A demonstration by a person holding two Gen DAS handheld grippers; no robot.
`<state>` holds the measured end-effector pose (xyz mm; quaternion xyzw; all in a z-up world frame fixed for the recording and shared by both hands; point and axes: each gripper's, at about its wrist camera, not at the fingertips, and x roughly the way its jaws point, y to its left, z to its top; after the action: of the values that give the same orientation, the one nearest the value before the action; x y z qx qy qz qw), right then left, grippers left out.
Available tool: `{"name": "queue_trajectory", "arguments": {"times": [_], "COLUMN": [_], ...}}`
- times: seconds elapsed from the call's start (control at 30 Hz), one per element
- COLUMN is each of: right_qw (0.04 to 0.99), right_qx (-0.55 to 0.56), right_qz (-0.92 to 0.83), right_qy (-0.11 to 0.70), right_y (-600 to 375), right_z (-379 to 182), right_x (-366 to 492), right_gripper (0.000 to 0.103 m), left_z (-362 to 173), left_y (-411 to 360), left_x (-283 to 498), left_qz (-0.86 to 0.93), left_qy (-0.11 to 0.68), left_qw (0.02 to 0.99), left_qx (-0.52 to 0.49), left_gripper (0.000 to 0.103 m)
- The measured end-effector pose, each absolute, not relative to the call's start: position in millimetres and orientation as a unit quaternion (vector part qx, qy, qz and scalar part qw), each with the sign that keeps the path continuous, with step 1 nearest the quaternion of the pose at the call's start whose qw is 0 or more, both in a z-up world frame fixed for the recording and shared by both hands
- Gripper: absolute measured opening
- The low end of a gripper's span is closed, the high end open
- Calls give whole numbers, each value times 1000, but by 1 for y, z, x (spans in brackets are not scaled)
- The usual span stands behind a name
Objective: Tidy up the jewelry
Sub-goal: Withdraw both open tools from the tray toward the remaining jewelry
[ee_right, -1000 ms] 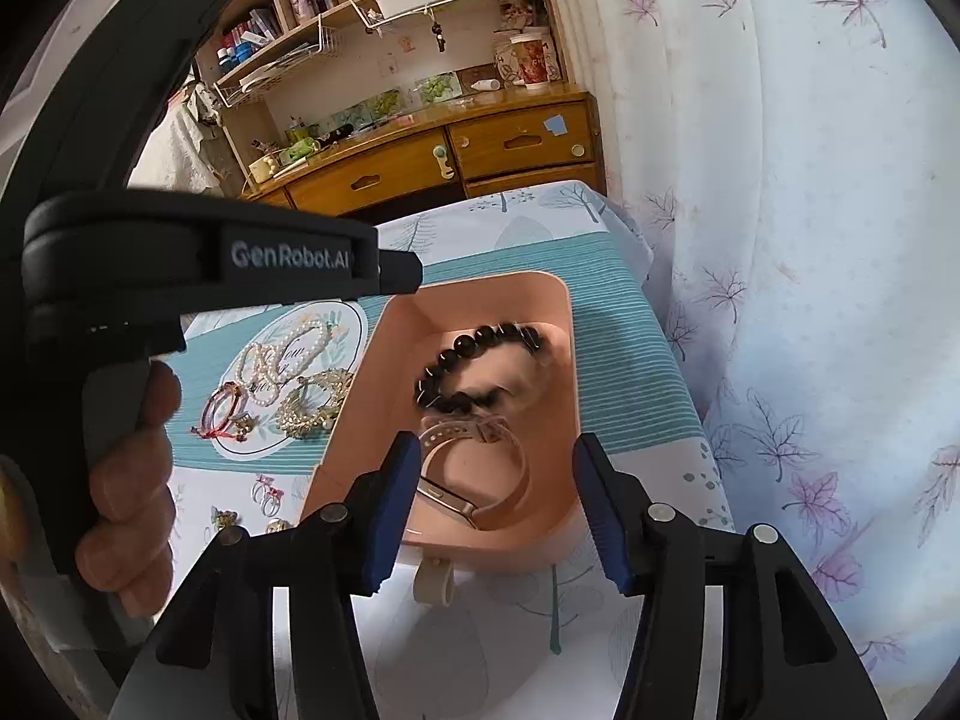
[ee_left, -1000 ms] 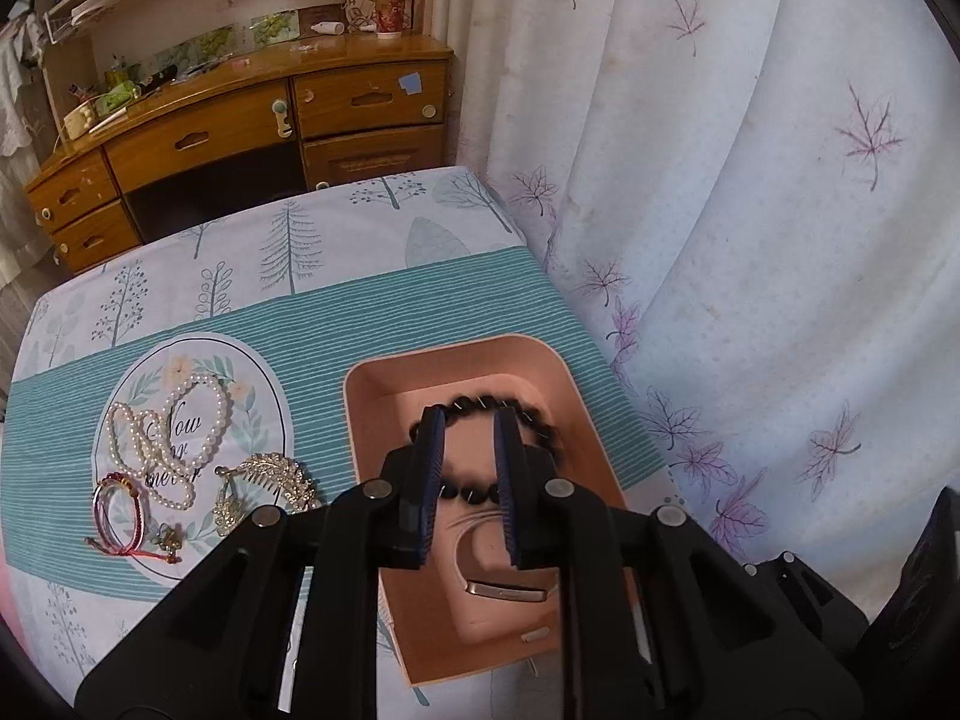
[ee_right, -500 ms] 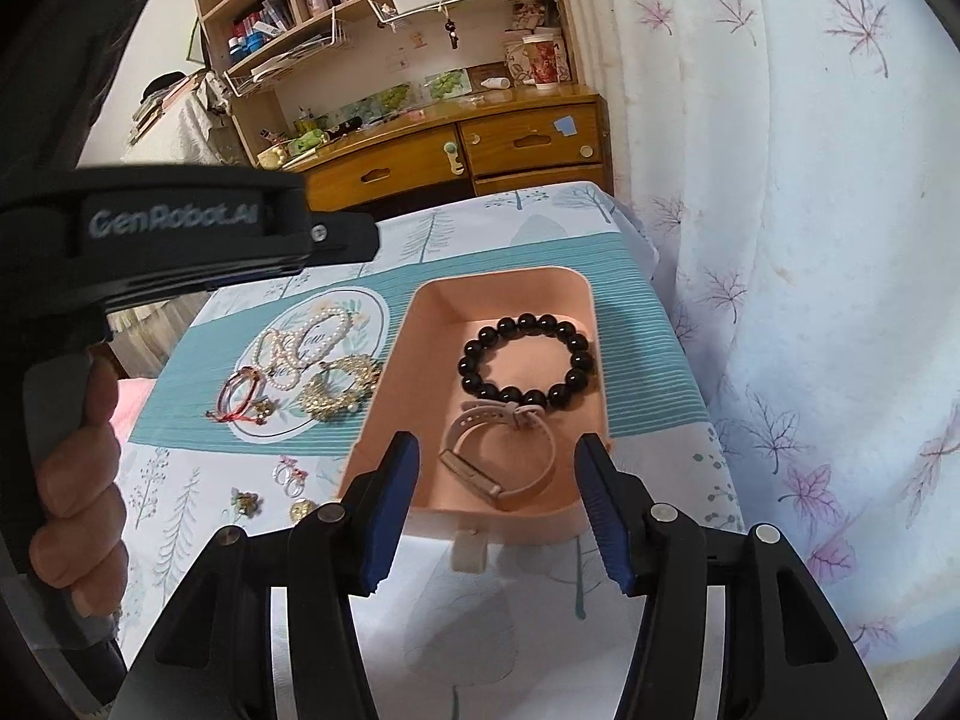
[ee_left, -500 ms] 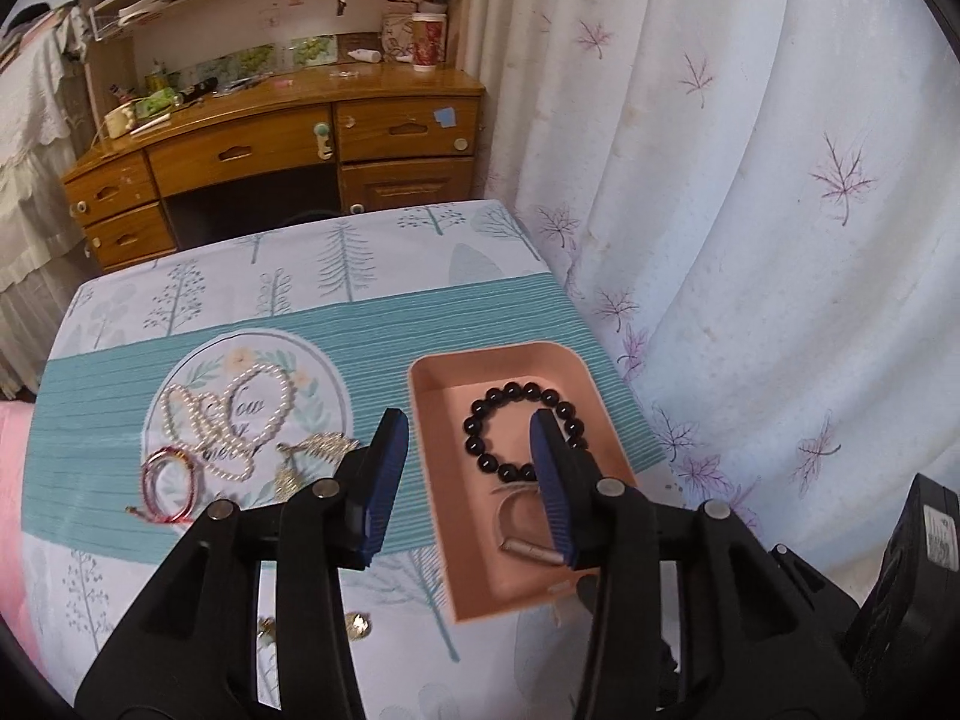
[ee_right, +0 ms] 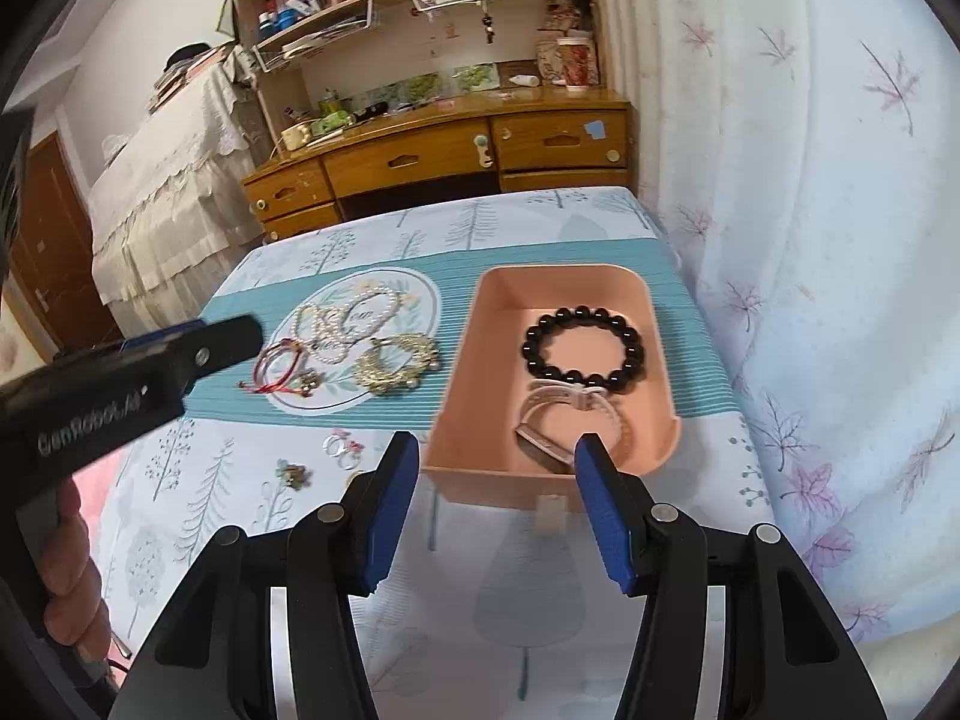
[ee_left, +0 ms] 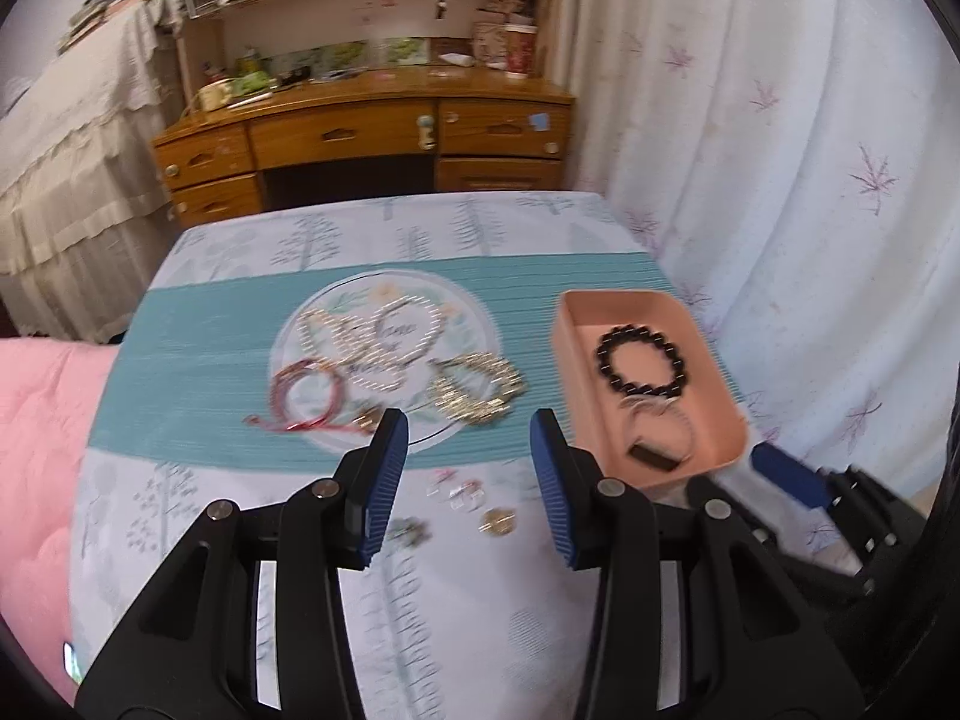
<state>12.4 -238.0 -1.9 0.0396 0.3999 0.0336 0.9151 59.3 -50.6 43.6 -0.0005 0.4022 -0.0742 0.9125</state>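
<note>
My left tool point(ee_left: 471, 468) hangs over the worktop point(ee_right: 528, 600) with its fingers spread wide and nothing between them. Just beyond its tips lie the loose pieces — a red cord bracelet point(ee_left: 306, 393), a pearl necklace point(ee_left: 372, 336) and a gold chain piece point(ee_left: 477, 387) on the teal band, with small earrings point(ee_left: 498, 521) closer in. The pink tray point(ee_left: 729, 420) sits off to that tool's right. My right tool point(ee_right: 492, 504) also stands wide and empty, lined up with the tray's near wall point(ee_right: 498, 483). From the right wrist view I see the left tool coming in level from the left, a hand point(ee_right: 66, 576) on its grip. In the tray, 1 black bead bracelet point(ee_right: 582, 351) forms a round loop; 1 pale watch point(ee_right: 564, 420) lies touching its near side.
</note>
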Motion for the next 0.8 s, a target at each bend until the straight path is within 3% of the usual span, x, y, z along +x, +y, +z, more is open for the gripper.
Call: {"name": "queue_trajectory", "arguments": {"times": [0.47, 0.8], "right_qw": [898, 858], "right_qx": [16, -26], "right_qz": [97, 164], "right_qy": [428, 487], "right_y": [-178, -124], "right_z": [24, 39], "right_x": [50, 150], "right_gripper": [55, 55], "left_z": [56, 23], "left_y": [79, 124], "left_x": [72, 151], "left_qz": [26, 29], "left_qy": [408, 488], "left_qw": [912, 870], "left_qx": [-24, -61], "left_gripper": [39, 39]}}
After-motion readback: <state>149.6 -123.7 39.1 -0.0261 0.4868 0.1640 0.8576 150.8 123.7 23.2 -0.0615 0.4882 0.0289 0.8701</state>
